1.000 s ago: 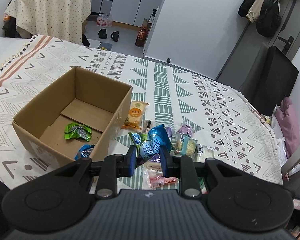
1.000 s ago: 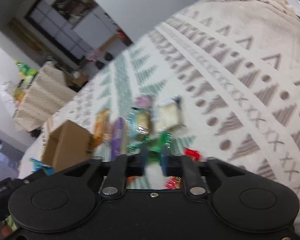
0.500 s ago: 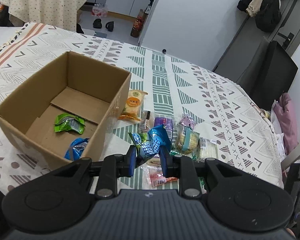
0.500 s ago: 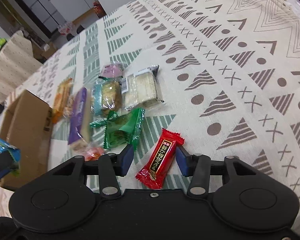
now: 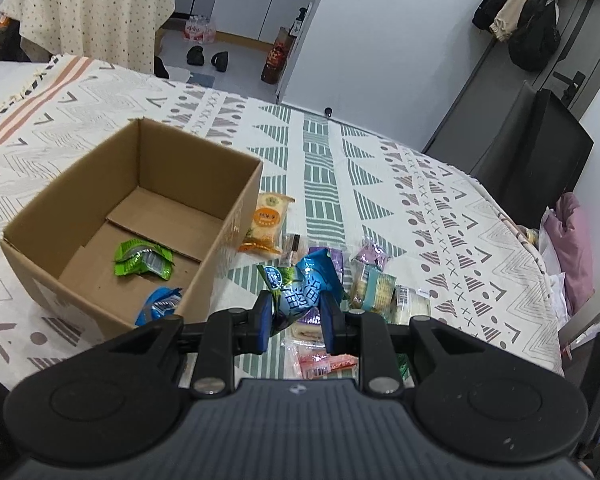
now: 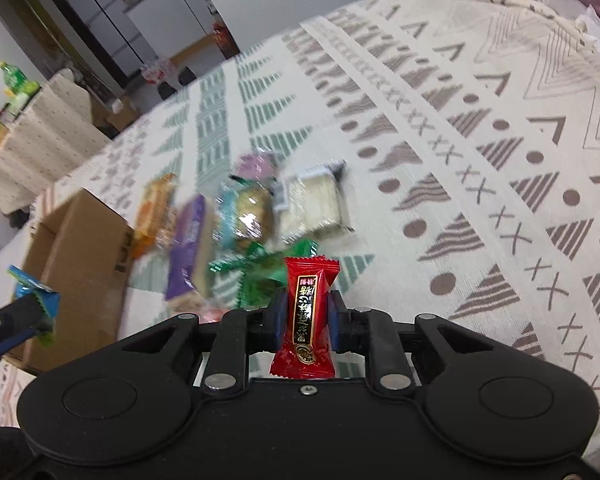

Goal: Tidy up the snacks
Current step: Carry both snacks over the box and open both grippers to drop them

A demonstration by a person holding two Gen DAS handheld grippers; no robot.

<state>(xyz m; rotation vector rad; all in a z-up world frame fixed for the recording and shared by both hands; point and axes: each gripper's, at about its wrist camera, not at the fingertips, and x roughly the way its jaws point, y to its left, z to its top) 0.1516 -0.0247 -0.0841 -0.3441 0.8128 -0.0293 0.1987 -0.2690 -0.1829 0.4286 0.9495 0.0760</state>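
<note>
The cardboard box (image 5: 236, 196) on the bed holds a green packet (image 5: 142, 258) and a blue packet (image 5: 162, 304). Left tool (image 5: 294, 316) grips a blue snack (image 5: 306, 288) beside the box; right tool (image 6: 306, 320) grips a red candy (image 6: 306, 316) above the bed.

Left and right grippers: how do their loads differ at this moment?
The left gripper pinches a crumpled blue packet; the right gripper clamps a smooth red packet, standing upright. The blue one is wider, the red one slim. Both jaws are shut on snacks.

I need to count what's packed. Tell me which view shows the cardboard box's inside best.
The left wrist view: it looks down into the cardboard box, showing a green packet and a blue packet. The right wrist view shows only its blurred outer wall.
</note>
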